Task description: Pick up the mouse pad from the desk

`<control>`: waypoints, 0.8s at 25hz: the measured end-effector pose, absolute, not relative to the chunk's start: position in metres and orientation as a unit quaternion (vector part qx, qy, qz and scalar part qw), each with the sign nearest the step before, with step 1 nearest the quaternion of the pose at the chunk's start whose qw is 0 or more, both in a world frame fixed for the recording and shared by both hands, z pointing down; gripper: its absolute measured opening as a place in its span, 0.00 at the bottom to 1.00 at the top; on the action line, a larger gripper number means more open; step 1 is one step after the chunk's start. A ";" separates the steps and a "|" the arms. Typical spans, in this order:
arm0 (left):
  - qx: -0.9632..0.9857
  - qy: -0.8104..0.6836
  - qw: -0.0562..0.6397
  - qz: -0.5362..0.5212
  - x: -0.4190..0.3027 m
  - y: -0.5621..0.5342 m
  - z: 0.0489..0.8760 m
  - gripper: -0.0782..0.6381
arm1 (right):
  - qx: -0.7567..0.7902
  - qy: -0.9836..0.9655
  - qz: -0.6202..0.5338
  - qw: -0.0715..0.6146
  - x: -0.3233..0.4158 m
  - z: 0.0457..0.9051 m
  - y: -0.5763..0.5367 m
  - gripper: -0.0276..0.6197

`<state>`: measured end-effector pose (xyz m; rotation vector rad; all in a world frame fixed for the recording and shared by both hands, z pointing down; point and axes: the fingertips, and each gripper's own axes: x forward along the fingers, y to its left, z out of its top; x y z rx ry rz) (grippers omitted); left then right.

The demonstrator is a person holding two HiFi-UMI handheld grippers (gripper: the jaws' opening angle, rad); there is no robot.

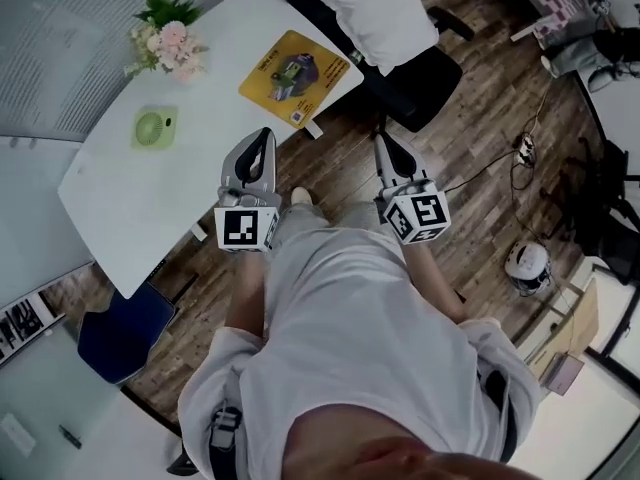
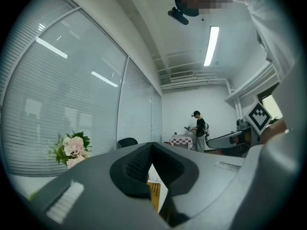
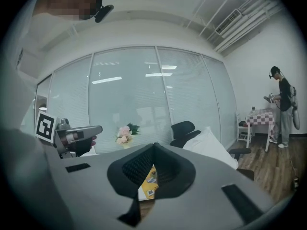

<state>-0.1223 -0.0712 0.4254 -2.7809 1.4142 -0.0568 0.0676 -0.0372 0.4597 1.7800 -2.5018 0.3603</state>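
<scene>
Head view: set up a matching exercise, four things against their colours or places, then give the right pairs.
1 mouse pad
2 flowers
3 pillow
4 round gadget

A white, on the black chair
B green, in the middle of the desk
C yellow, at the desk edge nearest the chair
D pink, at a desk corner

Pairs: 1-C, 2-D, 3-A, 4-B

Pink flowers stand far left, a green round device nearer; a white pillow rests on the black chair.
</scene>
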 end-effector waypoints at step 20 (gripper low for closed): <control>-0.898 0.437 -0.015 -0.057 -0.092 -0.205 0.460 0.09 | 0.581 -0.765 0.229 0.159 0.099 0.655 -0.243 0.24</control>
